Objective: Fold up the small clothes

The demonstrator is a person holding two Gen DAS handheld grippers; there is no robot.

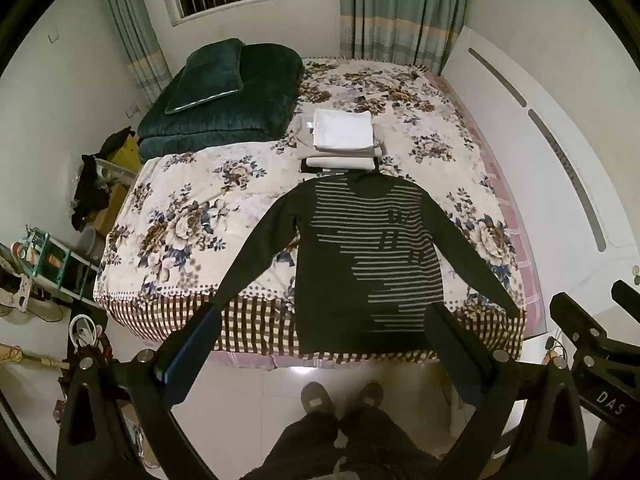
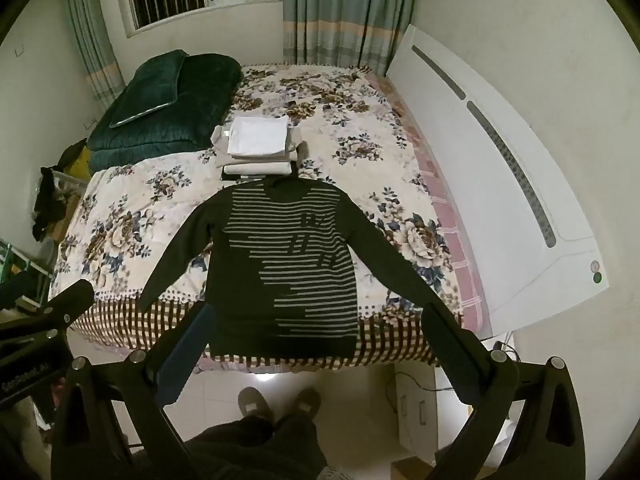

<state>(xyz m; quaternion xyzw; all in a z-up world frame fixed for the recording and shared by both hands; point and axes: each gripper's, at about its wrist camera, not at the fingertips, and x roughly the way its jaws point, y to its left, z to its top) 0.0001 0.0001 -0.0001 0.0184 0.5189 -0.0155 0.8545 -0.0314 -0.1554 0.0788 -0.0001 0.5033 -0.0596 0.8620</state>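
A bed point(image 1: 192, 184) covered by a floral spread is seen from its foot. A dark green quilt point(image 1: 224, 108) is stacked at the far left corner. A dark striped sweater point(image 1: 360, 264) is laid flat on the near end, front up, sleeves spread outward, its hem at the bed's edge. A pile point(image 1: 344, 140) of folded clothes is set just beyond its collar. The left gripper point(image 1: 324, 340) and right gripper point(image 2: 320, 340) are held above the floor, jaws spread wide, nothing gripped.
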